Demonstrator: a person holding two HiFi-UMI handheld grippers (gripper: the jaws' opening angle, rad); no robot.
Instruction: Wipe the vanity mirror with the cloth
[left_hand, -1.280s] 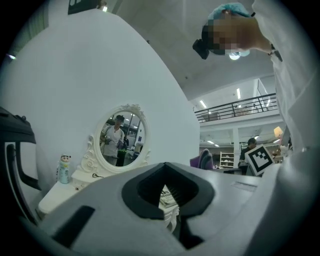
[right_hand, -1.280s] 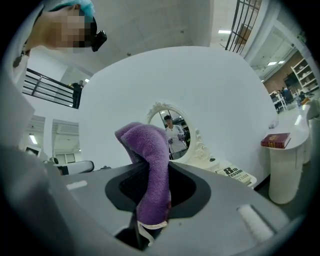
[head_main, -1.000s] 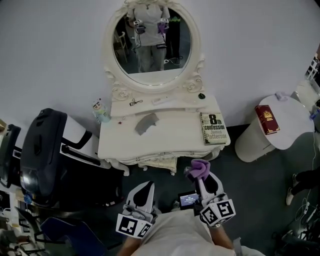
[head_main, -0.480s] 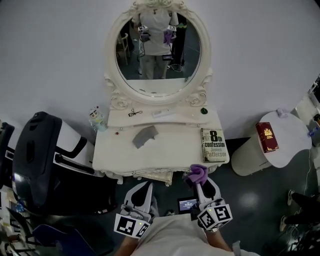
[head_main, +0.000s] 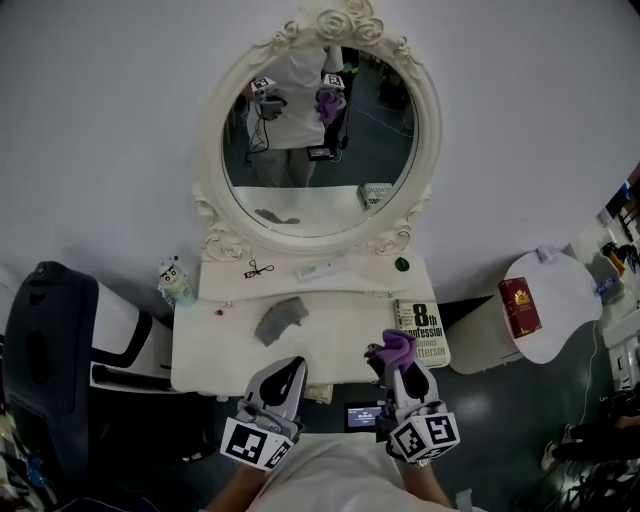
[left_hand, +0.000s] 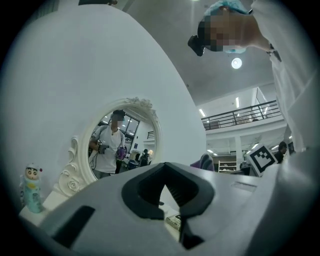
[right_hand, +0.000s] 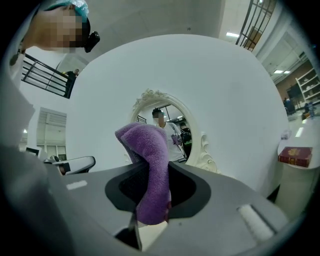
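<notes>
I'm drawing nearer the mirror (head_main: 320, 150), right gripper (head_main: 401, 366) jaws clamping the cloth (head_main: 399, 344), left gripper (head_main: 285, 369) jaws together, empty; wiping looks imminent.

Head view steeply down over vanity (head_main: 330, 335), both gripper views face mirror (head_main: 320, 150)

We are clamping the right gripper (right_hand: 152, 209) on a purple cloth (right_hand: 150, 160), with the jaws pressing on its lower end and its folded top standing above them. We are facing the oval vanity mirror (right_hand: 172, 131), where a person is showing in the glass. A red book (right_hand: 295, 156) is lying at far right.
</notes>
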